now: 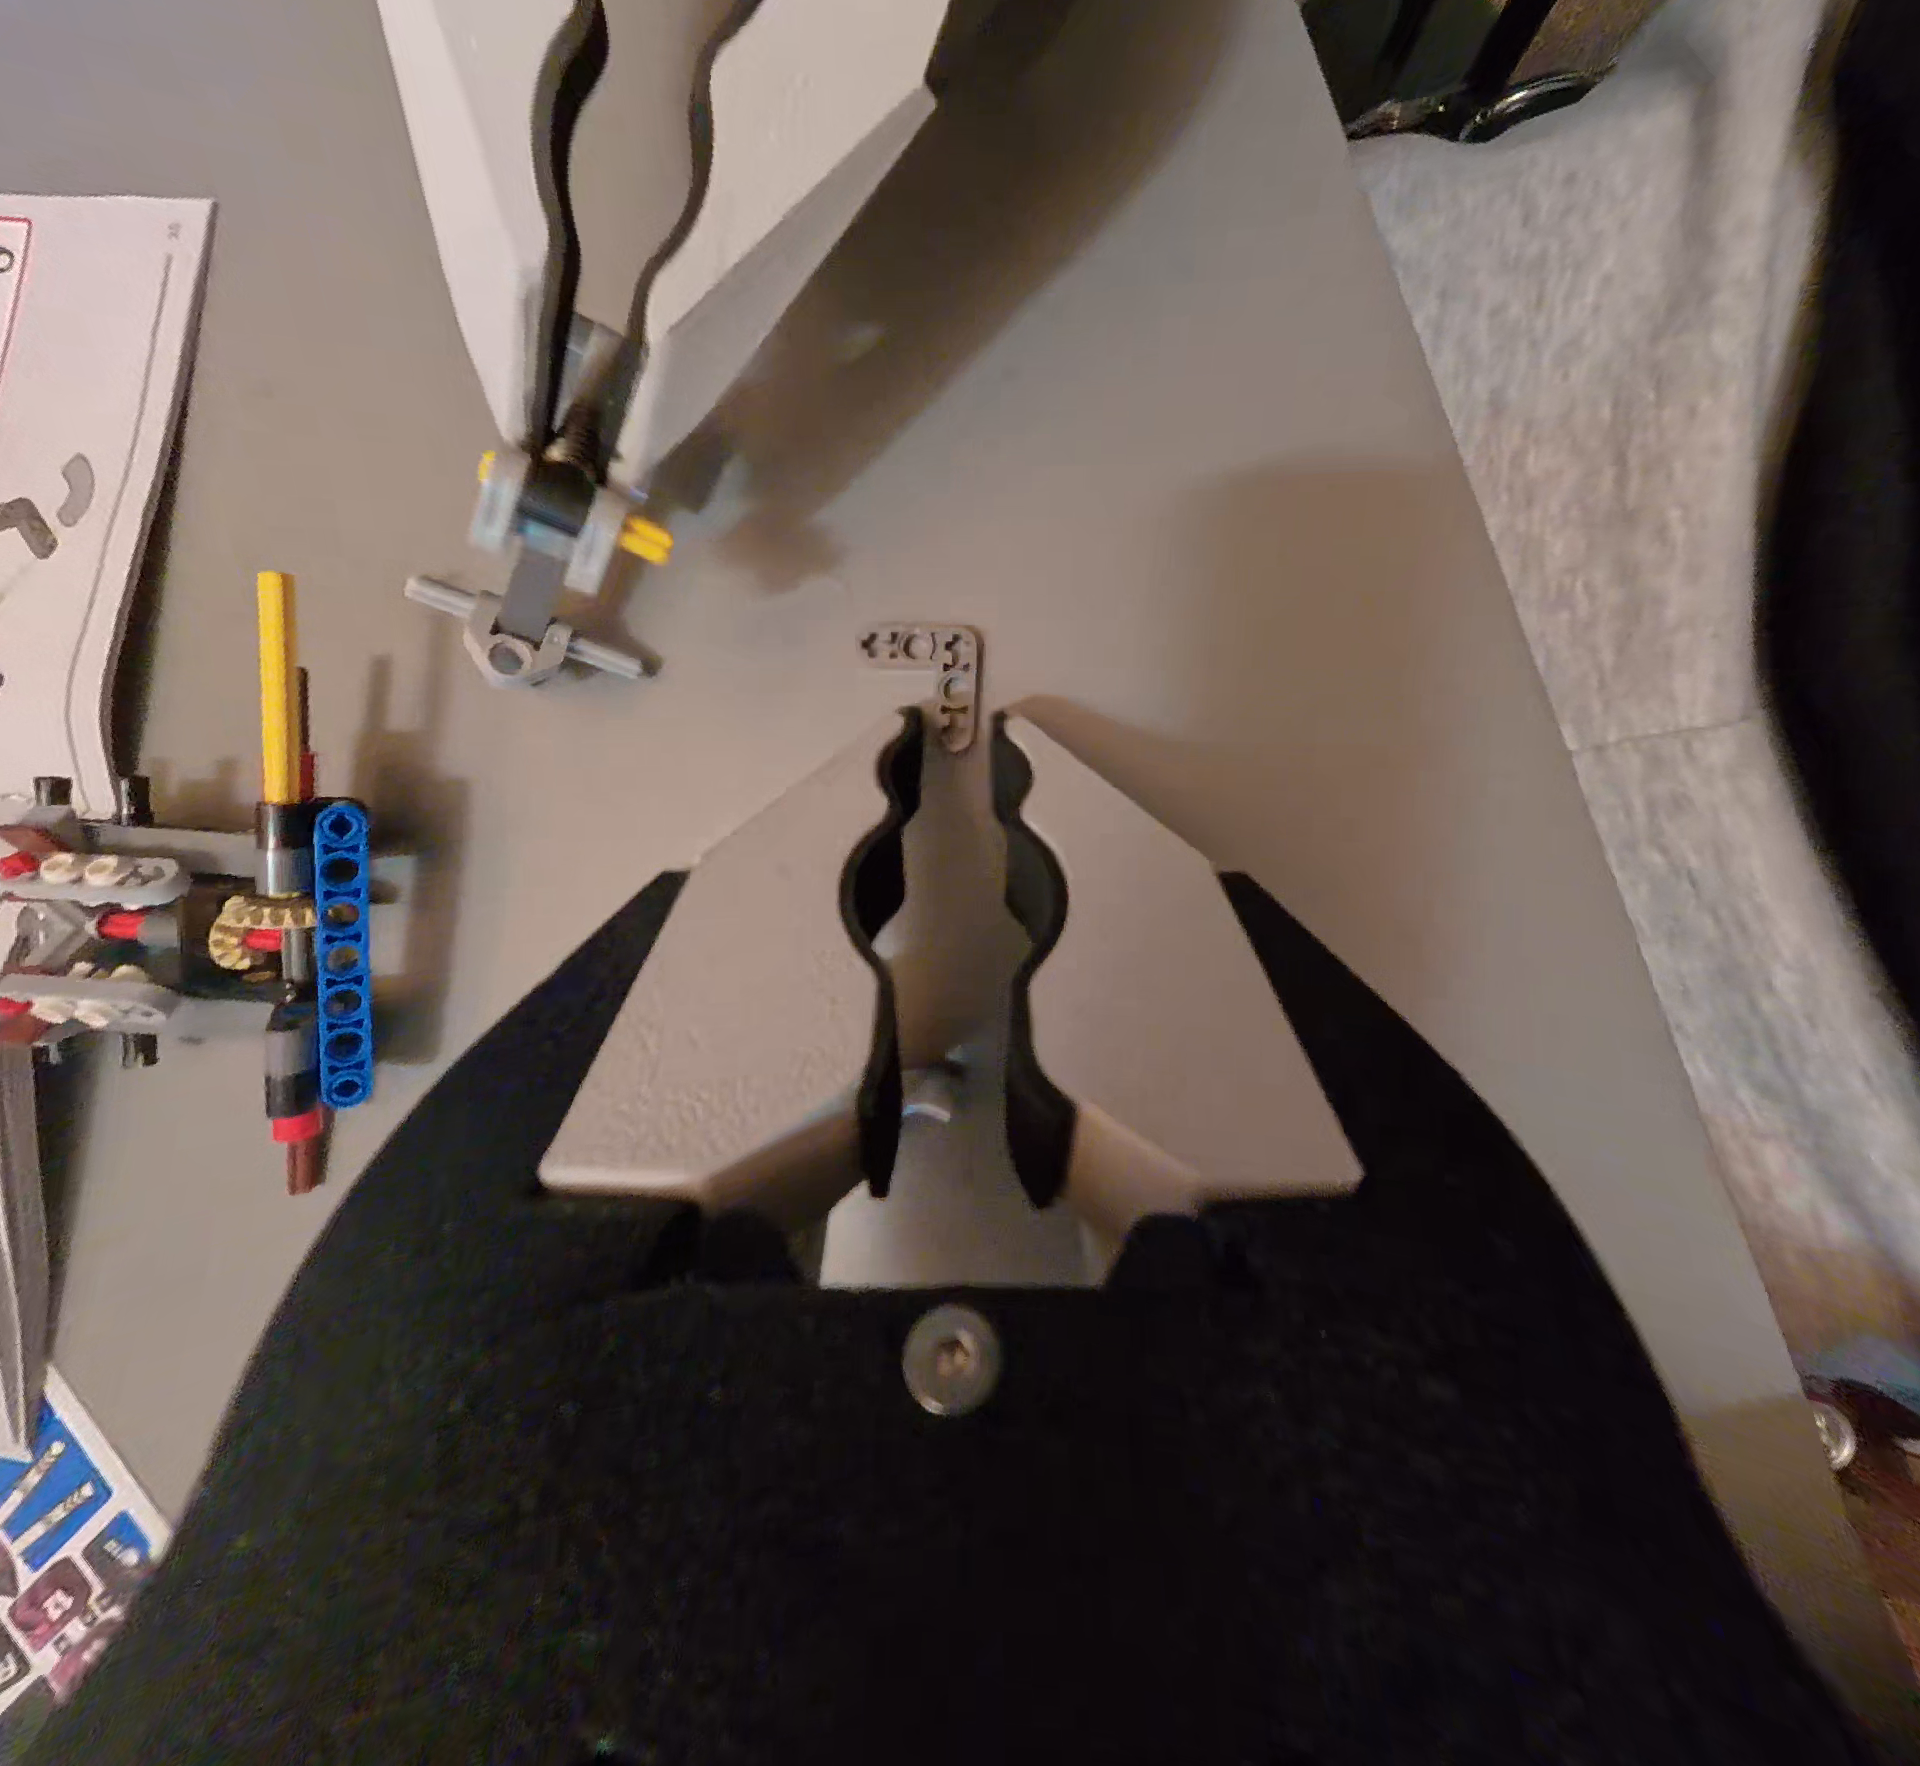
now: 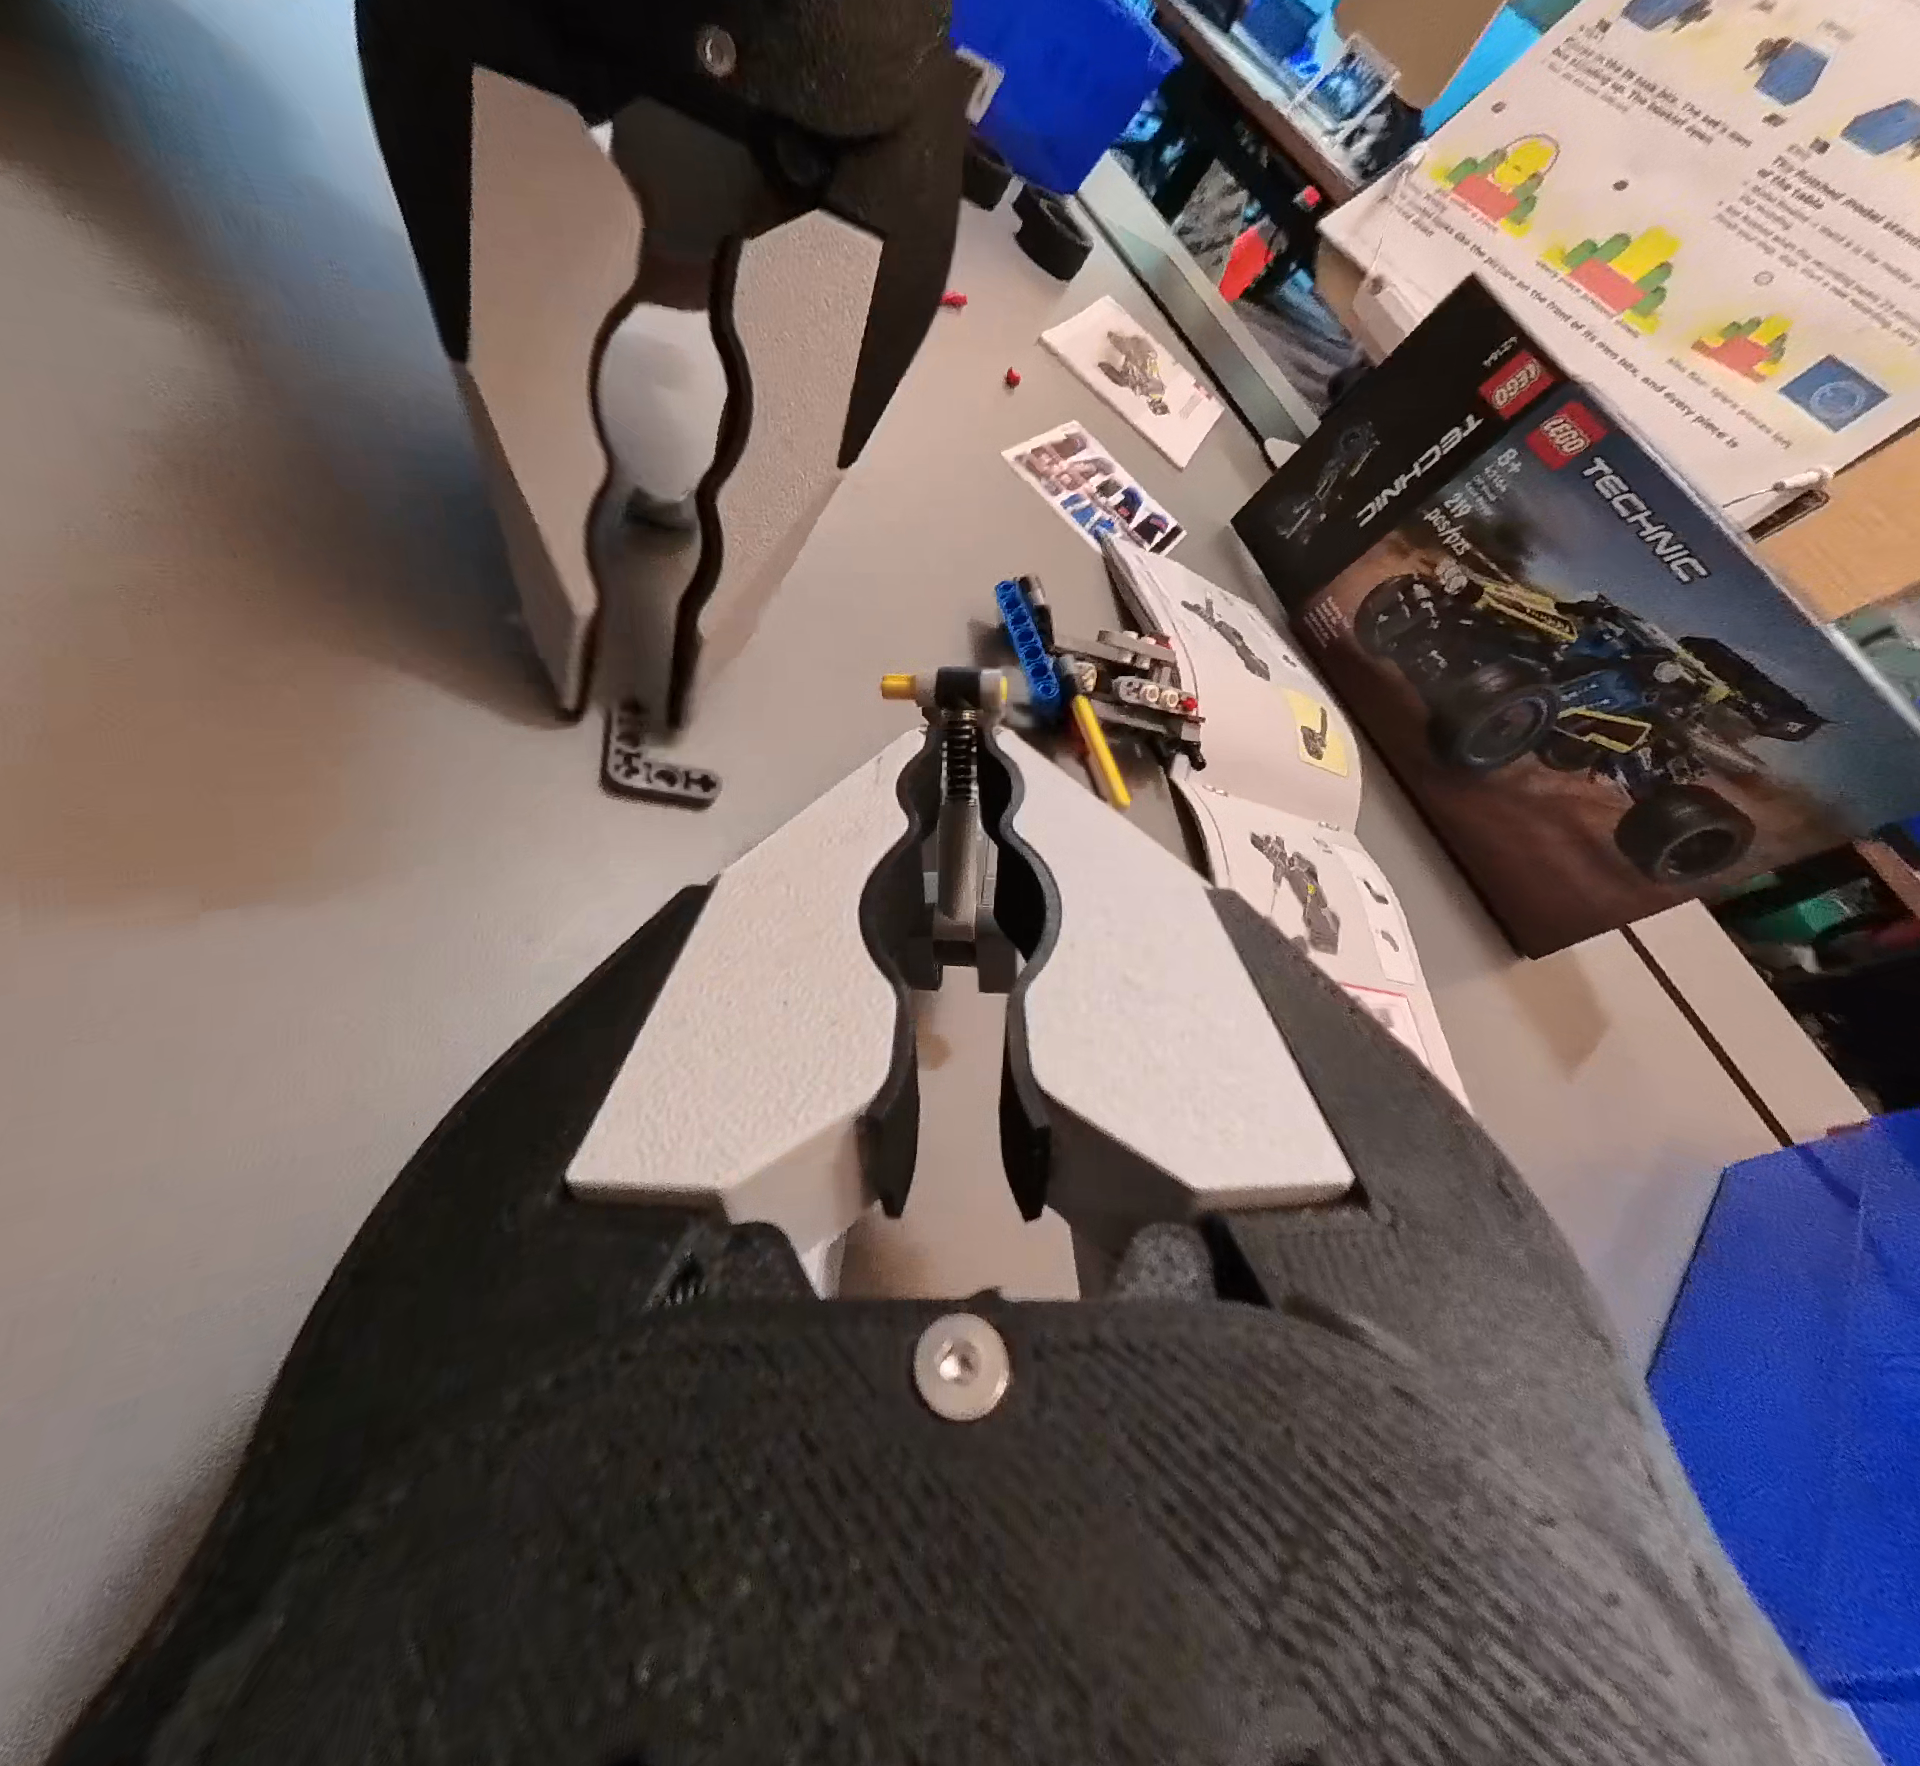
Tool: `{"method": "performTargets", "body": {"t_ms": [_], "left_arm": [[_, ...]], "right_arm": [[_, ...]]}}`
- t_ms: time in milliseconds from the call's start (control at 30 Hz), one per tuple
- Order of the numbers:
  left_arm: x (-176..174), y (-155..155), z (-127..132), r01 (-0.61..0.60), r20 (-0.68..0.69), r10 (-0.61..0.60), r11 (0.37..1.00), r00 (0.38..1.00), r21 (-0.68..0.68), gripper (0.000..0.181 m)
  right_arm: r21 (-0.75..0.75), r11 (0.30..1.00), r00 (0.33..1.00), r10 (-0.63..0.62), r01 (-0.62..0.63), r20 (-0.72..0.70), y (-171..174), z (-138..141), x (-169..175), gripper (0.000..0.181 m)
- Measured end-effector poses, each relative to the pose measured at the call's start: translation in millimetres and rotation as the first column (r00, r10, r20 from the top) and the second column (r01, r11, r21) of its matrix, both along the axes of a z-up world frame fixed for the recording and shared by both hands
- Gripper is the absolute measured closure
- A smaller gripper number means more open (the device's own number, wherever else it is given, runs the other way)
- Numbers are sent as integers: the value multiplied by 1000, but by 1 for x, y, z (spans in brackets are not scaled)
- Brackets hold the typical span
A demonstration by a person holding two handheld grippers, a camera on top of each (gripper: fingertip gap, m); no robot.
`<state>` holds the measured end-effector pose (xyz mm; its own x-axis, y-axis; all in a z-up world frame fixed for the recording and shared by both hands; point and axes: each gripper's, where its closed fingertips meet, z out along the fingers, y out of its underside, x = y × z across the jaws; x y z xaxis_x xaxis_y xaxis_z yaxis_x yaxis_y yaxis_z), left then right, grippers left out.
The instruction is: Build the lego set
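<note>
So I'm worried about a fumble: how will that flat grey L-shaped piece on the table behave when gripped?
The L-shaped piece lies flat and thin, so the left tongs will probably struggle to get under it. It looks stiff and light, likely to slide on the smooth table.

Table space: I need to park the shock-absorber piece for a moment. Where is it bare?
Bare grey table lies beyond the L-shaped beam, toward the table's edge. It is crowded by the chassis assembly, instruction booklet and sticker sheet.

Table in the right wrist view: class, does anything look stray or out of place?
Yes. Two small red pieces lie loose on the grey table, far from the partly built model. Nothing looks spilled or broken.
</note>
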<state>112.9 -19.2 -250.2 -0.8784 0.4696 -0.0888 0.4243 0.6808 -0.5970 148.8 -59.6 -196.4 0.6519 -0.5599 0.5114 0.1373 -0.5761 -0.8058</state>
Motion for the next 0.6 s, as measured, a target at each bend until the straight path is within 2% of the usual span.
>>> {"method": "performTargets", "body": {"t_ms": [33, 133, 200, 233, 267, 333, 367, 400, 467, 500, 533, 600], "left_arm": [[0, 0, 3, -4, -12, 4, 1000, 1000, -14, 163], [5, -2, 18, -67, -87, 57, 991, 995, -113, 158], [14, -5, 26, -213, -210, 179, 964, 961, -157, 156], [17, -8, 30, -317, -321, 254, 935, 912, -160, 155], [16, -12, 36, -409, -464, 301, 900, 833, -149, 155], [6, -16, 59, -506, -731, 259, 852, 632, -135, 154], [3, -16, 70, -539, -813, 217, 831, 540, -137, 154], [3, -14, 78, -570, -860, 185, 810, 475, -140, 154], [2, -10, 82, -620, -898, 176, 774, 402, -126, 154], [0, -7, 80, -630, -901, 182, 767, 394, -120, 152], [-2, -5, 76, -635, -887, 197, 762, 418, -129, 145], [6, 2, 70, -664, -814, 266, 724, 517, -185, 143]], "right_arm": [[26, 1000, 1000, 5, -6, 12, 0, 4, -1, 178], [148, 988, 999, 31, -36, 31, 1, 21, -4, 178], [271, 960, 997, 58, -70, 52, 4, 38, -6, 178], [337, 937, 995, 78, -94, 60, 6, 48, -7, 178], [402, 907, 992, 99, -123, 80, 9, 59, -9, 178], [548, 813, 980, 144, -197, 138, 15, 85, -14, 177], [621, 753, 976, 154, -216, 154, 14, 97, -14, 177], [686, 691, 974, 162, -228, 160, 13, 107, -12, 177], [787, 563, 966, 193, -253, 172, 10, 122, -10, 178], [827, 499, 962, 210, -258, 174, 9, 127, -8, 178], [858, 443, 957, 235, -261, 170, 9, 131, -6, 178], [892, 372, 948, 279, -256, 155, 10, 132, -5, 178]]}}
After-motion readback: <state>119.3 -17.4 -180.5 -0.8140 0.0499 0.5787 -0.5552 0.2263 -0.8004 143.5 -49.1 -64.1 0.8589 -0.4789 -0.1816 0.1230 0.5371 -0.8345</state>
